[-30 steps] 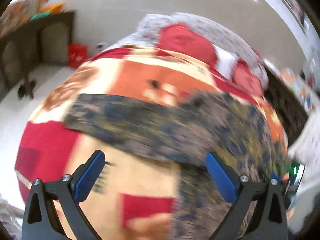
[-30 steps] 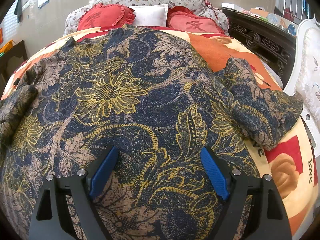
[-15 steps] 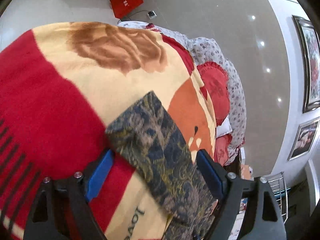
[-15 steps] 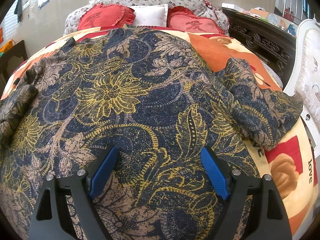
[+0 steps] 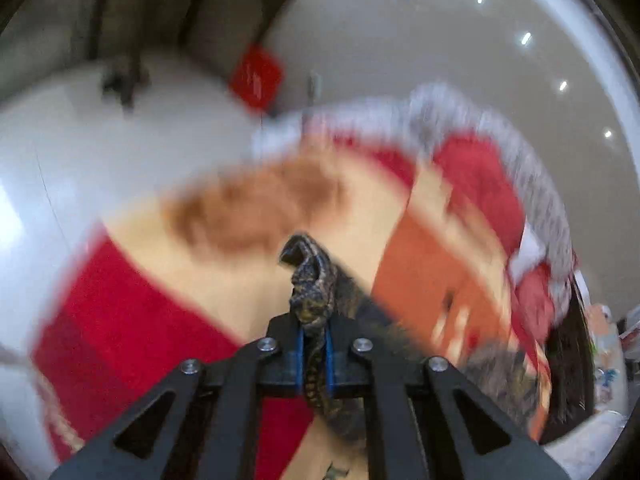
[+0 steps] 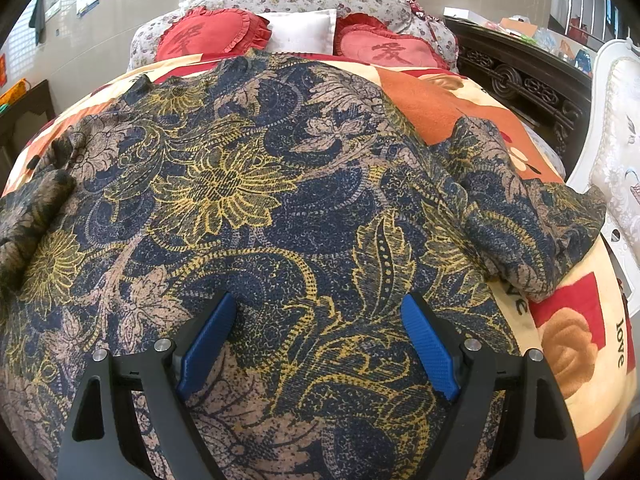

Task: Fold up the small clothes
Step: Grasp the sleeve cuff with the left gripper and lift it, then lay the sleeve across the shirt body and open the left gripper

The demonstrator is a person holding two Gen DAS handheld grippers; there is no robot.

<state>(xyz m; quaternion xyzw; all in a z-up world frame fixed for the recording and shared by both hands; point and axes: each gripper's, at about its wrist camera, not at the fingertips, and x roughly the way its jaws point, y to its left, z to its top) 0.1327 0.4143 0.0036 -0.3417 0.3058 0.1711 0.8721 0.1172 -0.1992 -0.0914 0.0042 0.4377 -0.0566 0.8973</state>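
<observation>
A navy, tan and yellow floral garment (image 6: pixel 280 208) lies spread flat over the bed blanket, filling most of the right wrist view. Its right sleeve (image 6: pixel 532 220) lies bunched near the bed's right edge. My right gripper (image 6: pixel 316 340) is open, its blue pads resting on or just above the garment's near part. In the blurred left wrist view my left gripper (image 5: pixel 314 340) is shut on the garment's left sleeve end (image 5: pixel 314 280), which sticks up out of the pads.
The bed blanket (image 6: pixel 572 320) is red, orange and cream. Two red heart pillows (image 6: pixel 208 36) and a white pillow (image 6: pixel 302 32) lie at the head. A dark carved cabinet (image 6: pixel 520 80) and a white chair (image 6: pixel 616 152) stand right. White floor (image 5: pixel 100 140) lies left.
My left gripper has closed on the sleeve end, which lay between its open fingers half a second ago, and is moving fast. The right gripper has not moved.
</observation>
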